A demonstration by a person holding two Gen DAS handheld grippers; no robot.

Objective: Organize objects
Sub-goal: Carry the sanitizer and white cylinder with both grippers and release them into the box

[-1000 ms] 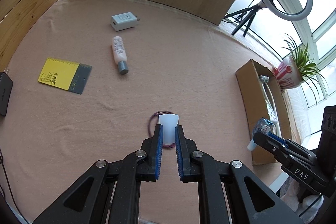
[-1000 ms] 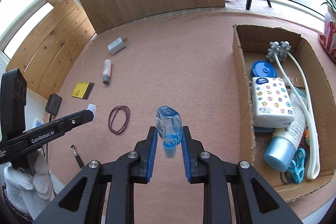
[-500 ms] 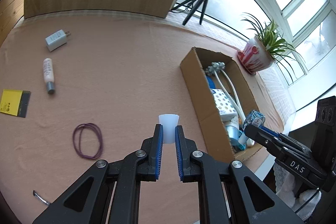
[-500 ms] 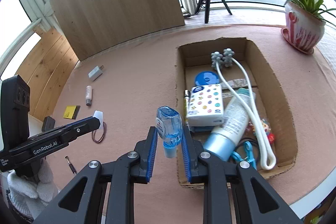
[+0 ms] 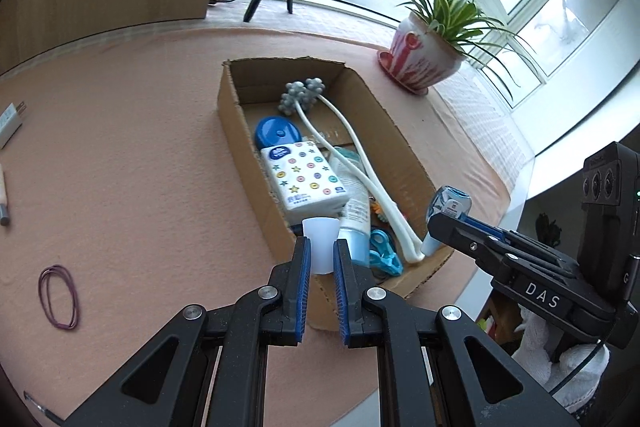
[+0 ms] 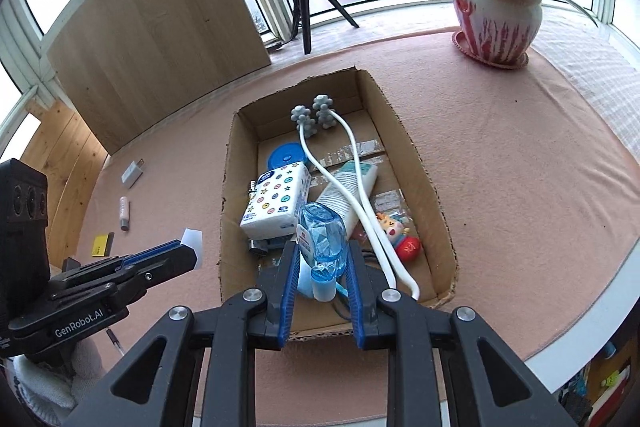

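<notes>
In the left wrist view, a purple rubber band (image 5: 59, 297) is seen lying on the pink cloth (image 5: 140, 147) at the lower left. At lower centre, a small white cap (image 5: 319, 239) is pinched between the blue pads of the left gripper (image 5: 319, 259), over the near left wall of the cardboard box (image 5: 236, 131). Inside the box, a tissue pack (image 5: 306, 183), a blue lid (image 5: 278, 133) and a white massager (image 5: 352, 163) are contained. At the right, a clear blue bottle (image 5: 448, 205) is clamped in the right gripper (image 5: 446, 227), above the box's near right corner. A potted plant (image 5: 424, 55) is located at the upper right.
</notes>
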